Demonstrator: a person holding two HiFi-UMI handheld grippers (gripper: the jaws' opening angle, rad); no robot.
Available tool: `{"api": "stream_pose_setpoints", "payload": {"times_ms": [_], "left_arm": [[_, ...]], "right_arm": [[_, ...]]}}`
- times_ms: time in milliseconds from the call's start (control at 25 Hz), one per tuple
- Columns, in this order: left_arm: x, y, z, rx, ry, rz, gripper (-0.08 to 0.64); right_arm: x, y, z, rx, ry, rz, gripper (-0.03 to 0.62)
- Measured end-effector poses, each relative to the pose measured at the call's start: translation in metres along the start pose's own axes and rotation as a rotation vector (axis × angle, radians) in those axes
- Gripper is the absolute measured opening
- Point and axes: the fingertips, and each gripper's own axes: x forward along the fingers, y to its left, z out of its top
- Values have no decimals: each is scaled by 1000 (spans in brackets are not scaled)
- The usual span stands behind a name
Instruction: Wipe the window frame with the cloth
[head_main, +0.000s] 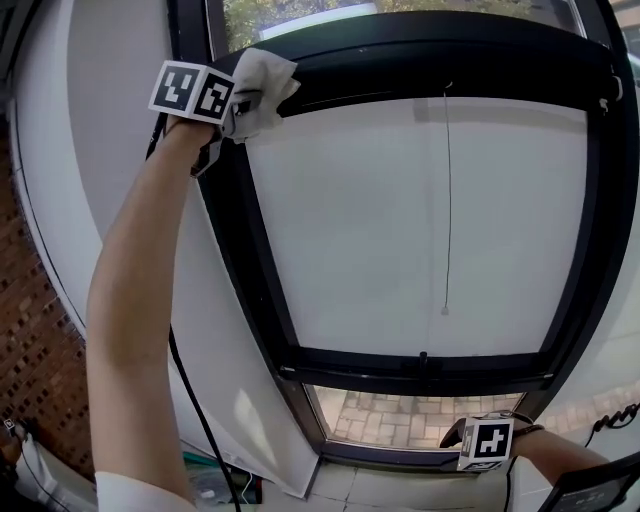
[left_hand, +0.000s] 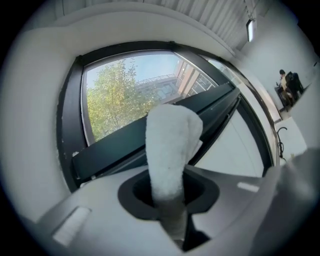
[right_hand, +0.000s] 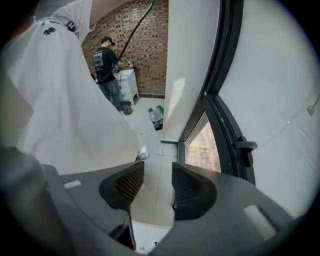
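My left gripper (head_main: 240, 100) is raised to the upper left corner of the black window frame (head_main: 255, 260) and is shut on a white cloth (head_main: 262, 85). The cloth presses against the frame's corner. In the left gripper view the cloth (left_hand: 170, 150) sticks up from between the jaws, in front of the dark frame (left_hand: 70, 125) and the trees outside. My right gripper (head_main: 470, 440) hangs low by the frame's bottom edge; in its own view the right gripper (right_hand: 157, 187) is open with nothing between the pads, pointing at the floor.
A white blind (head_main: 420, 220) with a hanging cord (head_main: 446, 200) covers the middle pane. A window handle (right_hand: 245, 147) sticks out on the frame. A brick wall (right_hand: 140, 45) and a person (right_hand: 107, 70) at a white cabinet stand behind. A black cable (head_main: 200, 420) hangs down on the left.
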Motion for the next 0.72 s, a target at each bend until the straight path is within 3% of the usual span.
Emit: {"api": "stream_pose_setpoints", "payload": {"times_ms": [360,560,720], "left_arm": [[-22,71,-58,11,74,95,92],[-27,92,-80,25,101,137,92],[-26,88,-78,64,83,139,92]], "right_arm": [[34,9,50,21,-19,40,176],[45,18,66,36,-28,56,176],[48,25,67,58,-32,69,176]]}}
